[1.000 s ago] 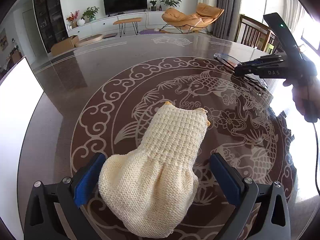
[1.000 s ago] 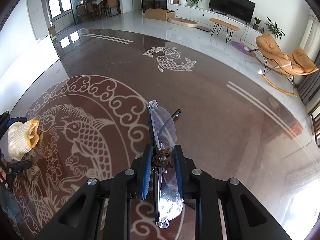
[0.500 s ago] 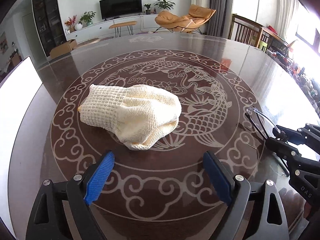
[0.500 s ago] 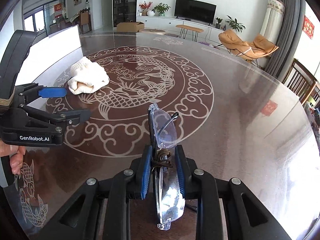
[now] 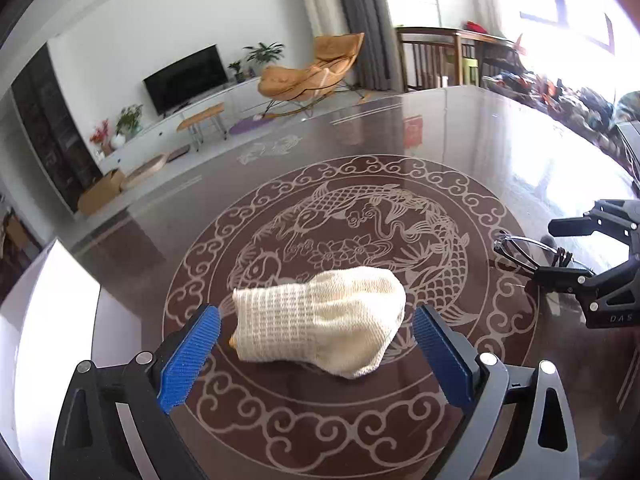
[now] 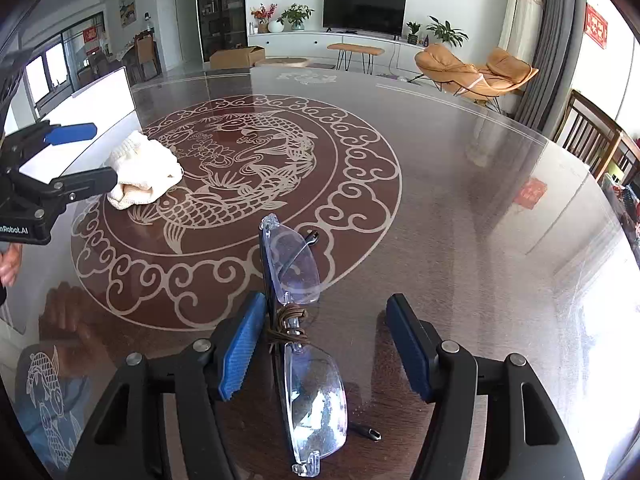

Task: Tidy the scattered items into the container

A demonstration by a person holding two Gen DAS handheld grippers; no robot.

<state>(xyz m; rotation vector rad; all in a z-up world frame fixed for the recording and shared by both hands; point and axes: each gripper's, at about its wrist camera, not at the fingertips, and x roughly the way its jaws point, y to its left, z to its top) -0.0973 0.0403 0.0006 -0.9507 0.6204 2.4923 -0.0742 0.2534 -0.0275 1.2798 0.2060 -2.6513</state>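
Here, in the left wrist view, the left gripper point(image 5: 316, 344) stands spread wide with the cream knitted glove point(image 5: 320, 320) lying between its blue pads, neither pad pressing on it. The glove rests on the koi medallion point(image 5: 360, 220) of the glass table point(image 5: 460, 132), at the medallion's near edge. To the right of the medallion the right gripper point(image 5: 560, 248) shows from the side, with the glasses point(image 5: 524, 248) between its arms. If the left jaws close from this stance, they may catch only the loose top of the knit and the soft glove could sag or slip out (it looks floppy and bunched). A white container point(image 5: 52, 320) sits left of the medallion, off the table edge; its inside is hidden here.

In the right wrist view, the right gripper point(image 6: 324, 344) has its jaws opening, and the clear glasses point(image 6: 296, 304) stand on edge between them, leaning against the left pad with the right pad well clear. Let go like this, the glasses may topple flat or skid on the slick glass, and they lie outside the medallion's rim, well apart from the container point(image 6: 92, 100). This view alone shows the cord wound at the bridge, and the container's place beyond the glove point(image 6: 144, 168); the other alone shows both left pads clear of the glove.
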